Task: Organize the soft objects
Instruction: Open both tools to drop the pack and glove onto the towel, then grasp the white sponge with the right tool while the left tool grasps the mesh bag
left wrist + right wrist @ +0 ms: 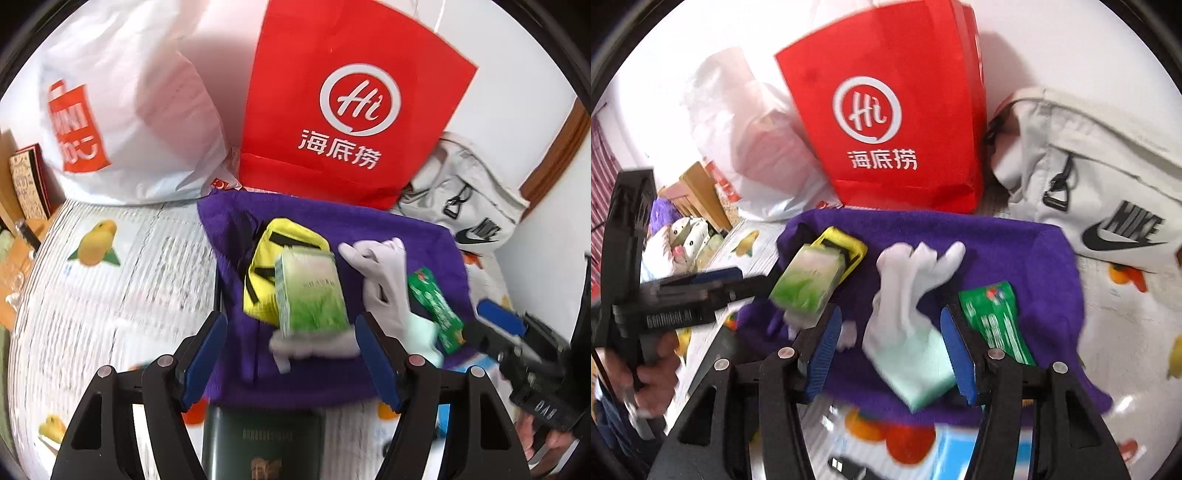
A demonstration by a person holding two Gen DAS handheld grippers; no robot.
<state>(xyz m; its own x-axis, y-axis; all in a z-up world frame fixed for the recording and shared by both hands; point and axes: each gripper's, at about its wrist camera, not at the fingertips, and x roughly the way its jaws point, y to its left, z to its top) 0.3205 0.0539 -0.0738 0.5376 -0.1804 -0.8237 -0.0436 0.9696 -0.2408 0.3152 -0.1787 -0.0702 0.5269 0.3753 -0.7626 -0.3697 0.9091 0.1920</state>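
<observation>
Surface: bed or mat with a fruit-print cover [110, 295]; can't tell which, so no table named.
Purple towel [424, 236]: spread flat on the cover, probably as the sorting base for the soft things.
Yellow pouch [266, 266]: lay on the towel's left part, partly under the tissue pack.
Tissue pack [314, 291]: green and white, tilted and blurred, resting on or just over the pouch and a white cloth scrap [314, 345]; contact unclear.
White glove [908, 295]: mid-towel, fingers toward the bags, cuff toward the camera.
Green packet [997, 321]: on the towel just right of the glove.
Backdrop: red paper bag [351, 92], white plastic bag [122, 110] and grey Nike bag [1089, 184] stood behind the towel, likely where the items belong.
Left claw [291, 354]: jaws spread wide, nothing pinched; the tissue pack sat between and beyond the tips, pads clear of it.
Right claw [892, 354]: partly spread, jaws either side of the glove cuff without pressing; empty.
Step, as judged: both items look just set down on the towel, claws freed for the next pick.
Risk: tissue pack perched crooked, could slide off the pouch.
</observation>
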